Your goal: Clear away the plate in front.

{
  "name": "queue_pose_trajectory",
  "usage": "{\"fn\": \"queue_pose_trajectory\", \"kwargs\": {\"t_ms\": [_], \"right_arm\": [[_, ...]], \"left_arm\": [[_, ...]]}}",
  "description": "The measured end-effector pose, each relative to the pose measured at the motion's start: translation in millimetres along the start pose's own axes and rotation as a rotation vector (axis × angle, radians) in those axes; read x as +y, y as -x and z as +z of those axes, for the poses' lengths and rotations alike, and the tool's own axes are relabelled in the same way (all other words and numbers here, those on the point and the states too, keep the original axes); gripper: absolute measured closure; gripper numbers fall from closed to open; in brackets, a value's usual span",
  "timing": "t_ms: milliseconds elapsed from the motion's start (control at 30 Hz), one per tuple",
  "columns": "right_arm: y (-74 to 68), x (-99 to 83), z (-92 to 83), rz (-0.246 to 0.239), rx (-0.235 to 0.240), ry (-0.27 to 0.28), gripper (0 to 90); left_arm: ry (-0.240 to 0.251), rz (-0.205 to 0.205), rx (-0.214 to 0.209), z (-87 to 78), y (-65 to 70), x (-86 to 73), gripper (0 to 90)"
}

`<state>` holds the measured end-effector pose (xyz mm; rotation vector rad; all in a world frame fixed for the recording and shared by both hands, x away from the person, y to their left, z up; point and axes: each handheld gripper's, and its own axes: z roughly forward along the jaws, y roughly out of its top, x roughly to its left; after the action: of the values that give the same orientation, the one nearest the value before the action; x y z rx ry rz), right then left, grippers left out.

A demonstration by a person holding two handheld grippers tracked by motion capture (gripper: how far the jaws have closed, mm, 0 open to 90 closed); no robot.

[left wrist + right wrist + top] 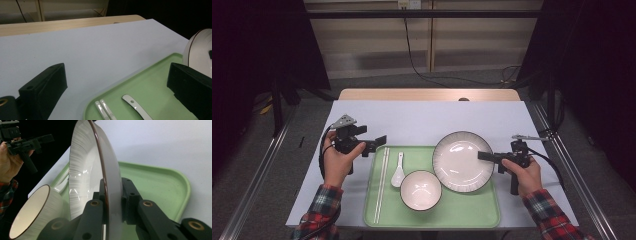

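While the right hand-held gripper (113,202) clamps the plate (460,160) rim, the left hand-held gripper (117,87) gapes beside the tray (462,212).

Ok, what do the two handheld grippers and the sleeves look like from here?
Both the left gripper and right gripper are black, with blocky jaws, brass-coloured pivot bushings, a grey three-cornered plate on top and a trailing black cable. The sleeves are red, white and green plaid.

Lab recording booth, black curtains (257,45), aluminium frame rails (259,165), dangling cable (412,55)
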<state>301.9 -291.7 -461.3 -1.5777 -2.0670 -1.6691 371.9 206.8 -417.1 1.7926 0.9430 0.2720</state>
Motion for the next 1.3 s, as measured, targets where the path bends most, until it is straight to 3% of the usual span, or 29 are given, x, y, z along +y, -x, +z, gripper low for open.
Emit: {"fn": "queue_pose_trajectory", "kwargs": {"t_ms": [400, 600, 867, 1067, 1300], "right_arm": [[0.9, 1.3, -0.7, -0.020, -0.008, 0.015, 80.8], [1.7, 1.0, 1.3, -0.011, 0.011, -0.013, 80.8], [2.0, 1.0, 1.3, -0.019, -0.014, -0.011, 80.5], [3.7, 0.2, 2.4, -0.043, -0.064, -0.032, 78.2], [3.4, -0.6, 2.1, -0.057, -0.079, -0.040, 77.2]], "left_arm": [[-0.003, -0.007, 0.003, 0.0, -0.4, -0.6, 2.6], [-0.014, 0.005, 0.005, 0.2, -0.8, -1.1, 2.8], [-0.018, 0.007, 0.013, 1.0, 0.1, -1.4, 2.9], [-0.009, 0.005, 0.010, -0.4, -0.1, -0.5, 3.0], [-0.008, 0.002, 0.012, -0.3, 0.0, -0.7, 3.1]]}}
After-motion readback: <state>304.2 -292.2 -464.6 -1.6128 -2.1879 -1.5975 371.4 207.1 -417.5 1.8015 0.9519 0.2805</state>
